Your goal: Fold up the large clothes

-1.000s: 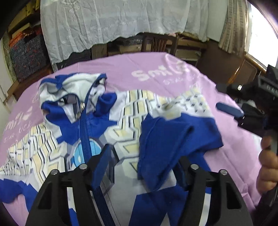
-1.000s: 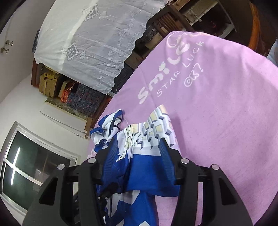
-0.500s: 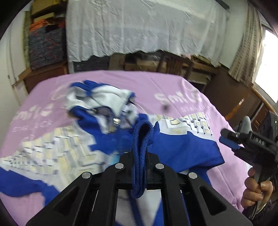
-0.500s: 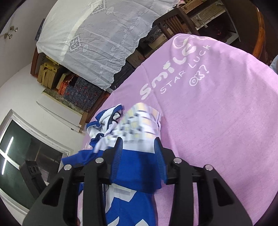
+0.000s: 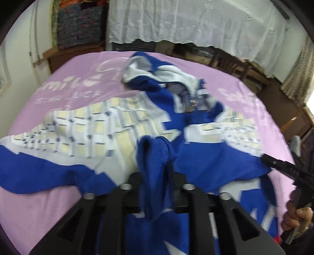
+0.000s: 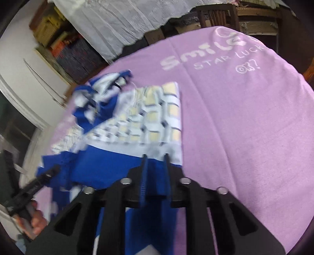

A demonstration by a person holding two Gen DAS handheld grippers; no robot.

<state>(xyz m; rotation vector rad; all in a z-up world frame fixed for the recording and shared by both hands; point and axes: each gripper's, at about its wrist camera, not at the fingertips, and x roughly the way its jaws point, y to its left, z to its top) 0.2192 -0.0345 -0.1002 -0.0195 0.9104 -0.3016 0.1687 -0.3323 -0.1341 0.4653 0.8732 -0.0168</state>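
Observation:
A blue, white and cream patterned zip jacket [image 5: 121, 125] lies spread on the pink cloth-covered table [image 5: 64, 92]. My left gripper [image 5: 155, 176] is shut on a bunched blue ribbed cuff of the jacket [image 5: 155, 157] and holds it up. My right gripper [image 6: 155, 162] is shut on a blue edge of the same jacket [image 6: 137, 121], near its right side. The right gripper also shows at the right edge of the left wrist view [image 5: 282, 166]; the left gripper shows at the left of the right wrist view [image 6: 37, 182].
The pink tablecloth [image 6: 245, 117] carries white lettering. A white lace cloth [image 5: 186, 23] hangs behind the table, with a wooden chair [image 6: 217, 15] and stacked shelves [image 5: 78, 25] beyond. The table edge drops off at the right [image 6: 306, 78].
Both grippers closed on the jacket and lifted its blue parts. The left gripper swung left with the cuff; the right gripper pulled its edge toward me, shifting the fabric.

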